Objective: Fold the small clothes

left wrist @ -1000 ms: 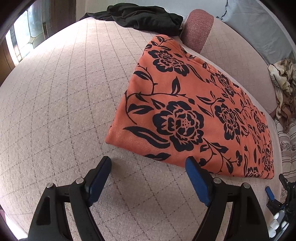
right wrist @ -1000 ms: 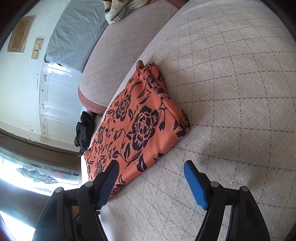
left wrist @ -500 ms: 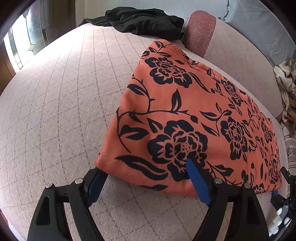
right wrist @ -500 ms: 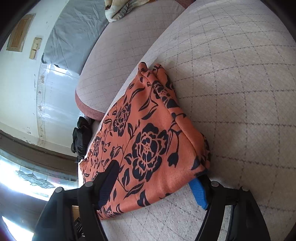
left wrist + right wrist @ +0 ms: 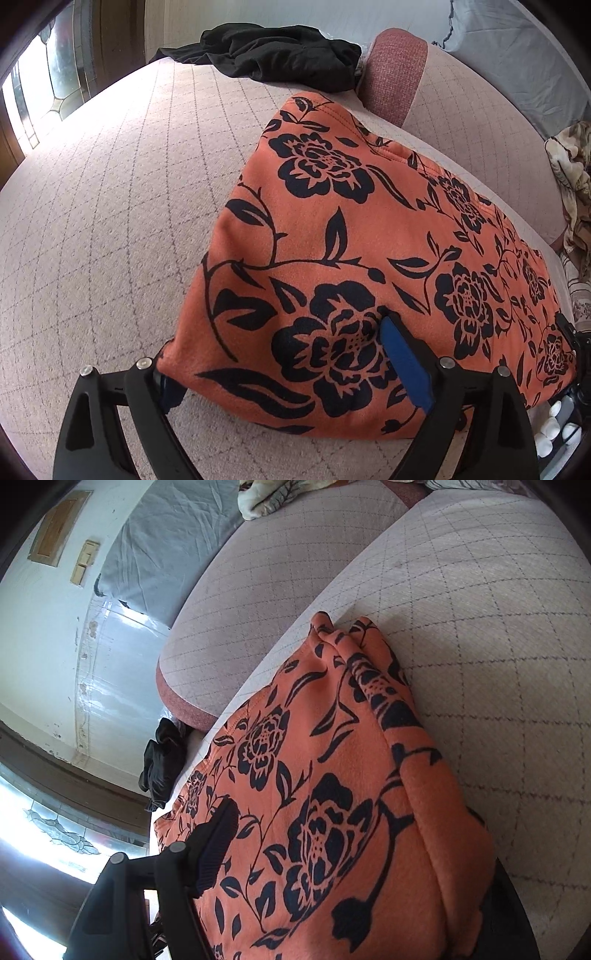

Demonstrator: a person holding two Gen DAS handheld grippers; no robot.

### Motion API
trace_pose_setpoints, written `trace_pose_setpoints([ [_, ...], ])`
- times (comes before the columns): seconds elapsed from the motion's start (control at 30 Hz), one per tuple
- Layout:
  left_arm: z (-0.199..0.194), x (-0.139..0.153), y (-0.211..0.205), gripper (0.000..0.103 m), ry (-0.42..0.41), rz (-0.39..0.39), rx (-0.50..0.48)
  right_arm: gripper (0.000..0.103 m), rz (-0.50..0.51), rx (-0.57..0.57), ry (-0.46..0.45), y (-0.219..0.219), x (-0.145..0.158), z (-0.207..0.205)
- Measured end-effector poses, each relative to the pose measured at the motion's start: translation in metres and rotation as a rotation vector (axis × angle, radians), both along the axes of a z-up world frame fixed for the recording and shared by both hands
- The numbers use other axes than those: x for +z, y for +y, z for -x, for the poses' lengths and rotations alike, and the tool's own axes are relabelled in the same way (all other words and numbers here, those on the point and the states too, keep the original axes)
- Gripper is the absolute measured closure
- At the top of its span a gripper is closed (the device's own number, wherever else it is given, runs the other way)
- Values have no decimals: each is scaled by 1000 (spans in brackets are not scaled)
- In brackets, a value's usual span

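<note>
- Biggest thing in play is the sofa (image 5: 110,229), a pinkish-beige quilted seat with a diamond grid, filling both wrist views; its red-edged back cushion (image 5: 395,70) sits up at 1 o'clock in the left view.
- On the seat lies the orange cloth (image 5: 351,240), printed with black flowers, folded into a long band that runs from 6 o'clock out toward 3 o'clock in the left view.
- A black garment (image 5: 280,55) is heaped at 12 o'clock, well apart from the orange cloth, at the far edge of the seat.
- A grey sheet (image 5: 166,539) hangs behind the sofa, at 11 o'clock in the right view.
- The left hand-held gripper (image 5: 291,365) is spread wide across the near corner of the orange cloth, one finger on top, the other tucked beneath the edge.
- The right hand-held gripper (image 5: 351,878) straddles the other end: the left finger lies on the fabric, the other is hidden under it, so I cannot tell its grip.
</note>
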State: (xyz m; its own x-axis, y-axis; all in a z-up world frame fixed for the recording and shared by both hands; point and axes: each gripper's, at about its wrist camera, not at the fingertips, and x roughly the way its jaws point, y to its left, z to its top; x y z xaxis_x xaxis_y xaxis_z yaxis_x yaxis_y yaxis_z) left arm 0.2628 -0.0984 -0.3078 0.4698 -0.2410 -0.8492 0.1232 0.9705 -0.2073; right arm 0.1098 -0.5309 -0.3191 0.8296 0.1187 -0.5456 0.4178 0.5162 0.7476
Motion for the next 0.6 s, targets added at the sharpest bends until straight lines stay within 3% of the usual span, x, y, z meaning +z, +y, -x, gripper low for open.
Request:
trace_pose_setpoints([
  [0.2,-12,1,2,11,2,99,-8,30,58,-14,-24,4,-1,-9],
  [0.27,-11,3,5,20,-12,125,-3,34,72,-16,-32,6,-2,-8],
  [0.4,-7,8,0,39,-57,106,-21,42,67,-26,-39,4,-4,-5],
  [0.47,-5,11,-2,44,-82,93,-31,45,65,-32,-36,4,-4,-4],
  [0.6,-4,12,-2,43,-95,81,-44,46,68,-36,-32,4,-3,-2],
])
